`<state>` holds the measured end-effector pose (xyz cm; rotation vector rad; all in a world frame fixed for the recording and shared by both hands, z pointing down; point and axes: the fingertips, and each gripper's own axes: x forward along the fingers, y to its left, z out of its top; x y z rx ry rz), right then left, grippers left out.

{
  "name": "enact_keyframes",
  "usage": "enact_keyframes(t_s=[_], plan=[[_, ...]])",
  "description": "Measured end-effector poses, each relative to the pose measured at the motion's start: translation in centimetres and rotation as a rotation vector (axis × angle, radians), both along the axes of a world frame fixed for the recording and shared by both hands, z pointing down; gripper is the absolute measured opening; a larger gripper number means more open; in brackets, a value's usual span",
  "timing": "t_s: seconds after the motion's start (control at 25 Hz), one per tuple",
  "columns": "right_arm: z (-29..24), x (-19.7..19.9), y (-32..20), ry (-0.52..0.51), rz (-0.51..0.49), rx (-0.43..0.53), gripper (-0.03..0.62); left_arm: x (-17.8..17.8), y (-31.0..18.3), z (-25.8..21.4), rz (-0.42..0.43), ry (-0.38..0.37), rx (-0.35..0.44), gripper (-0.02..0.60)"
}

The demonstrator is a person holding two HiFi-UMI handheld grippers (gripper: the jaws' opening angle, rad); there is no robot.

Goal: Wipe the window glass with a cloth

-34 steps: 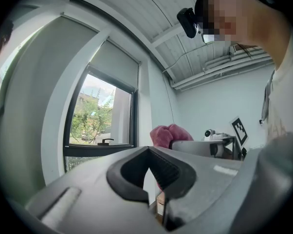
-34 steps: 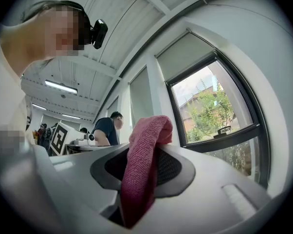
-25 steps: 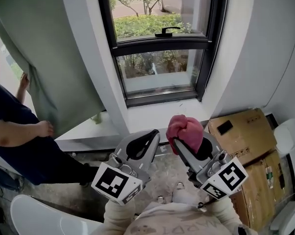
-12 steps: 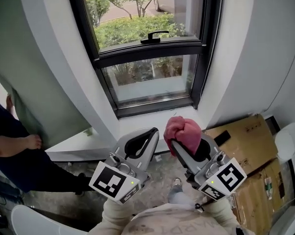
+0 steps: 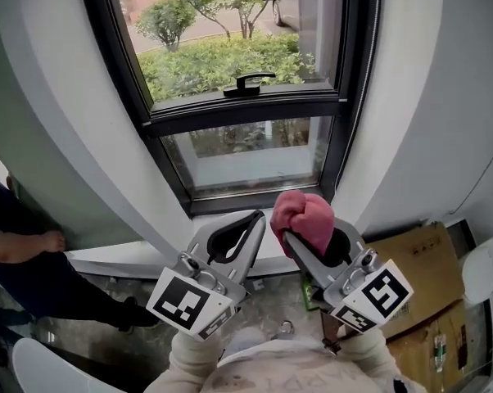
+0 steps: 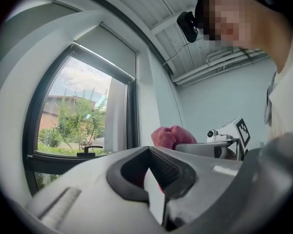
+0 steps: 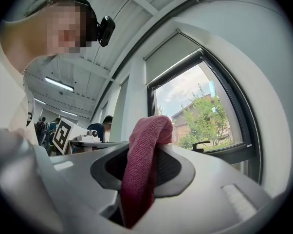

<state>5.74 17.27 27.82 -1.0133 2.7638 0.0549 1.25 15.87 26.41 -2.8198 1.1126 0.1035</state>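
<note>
The window has a black frame; its lower glass pane (image 5: 246,155) sits under an upper pane (image 5: 222,43) that carries a black handle (image 5: 245,80). My right gripper (image 5: 291,234) is shut on a bunched pink cloth (image 5: 304,218), held below the lower pane and apart from the glass. In the right gripper view the cloth (image 7: 145,150) hangs over the jaws of that gripper (image 7: 137,177), with the glass (image 7: 200,113) beyond. My left gripper (image 5: 255,218) is beside it, shut and holding nothing. In the left gripper view that gripper (image 6: 155,182) points at the window (image 6: 73,126).
A person in dark clothes (image 5: 21,260) stands at the left by the white sill (image 5: 124,250). A cardboard box (image 5: 410,260) lies on the floor at the right. White curved wall (image 5: 58,113) flanks the window on both sides.
The view has closed in on the window and shifted; the green curtain and the person have slid toward the left edge. Both grippers keep their pose, the cloth still held.
</note>
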Motion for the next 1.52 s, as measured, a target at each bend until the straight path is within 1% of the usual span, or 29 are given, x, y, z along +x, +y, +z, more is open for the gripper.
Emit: enact_keyframes(t_s=[0.2,0.4,0.64,0.84,1.04,1.28,1.52], plan=[[0.5,0.7,-3.8,-0.027,-0.040,-0.023,0.138,0.6,-3.6,0.2,-0.045,-0.014,-0.020,0.000],[2.1,0.1,-7.7,-0.026,-0.047,-0.059,0.138,-0.3,-7.8,1.1,-0.060,0.014,-0.047,0.000],[2.5,-0.8,-14.2,-0.011,-0.015,-0.071,0.138,-1.3,-14.7,1.3,-0.028,0.053,-0.065,0.000],[1.9,-2.3,-20.7,-0.018,-0.004,-0.063,0.138,-2.6,-21.2,0.8,-0.022,0.020,-0.036,0.000],[0.8,-4.4,-26.2,-0.030,0.012,-0.048,0.138,-4.7,-26.5,0.0,-0.006,0.014,-0.025,0.000],[-0.1,-6.0,-30.4,-0.012,0.049,-0.031,0.138,-6.4,-30.8,-0.1,0.040,0.033,-0.022,0.000],[0.4,-6.7,-33.2,0.004,0.055,-0.040,0.138,-6.8,-34.0,0.4,0.054,0.062,-0.031,0.000]])
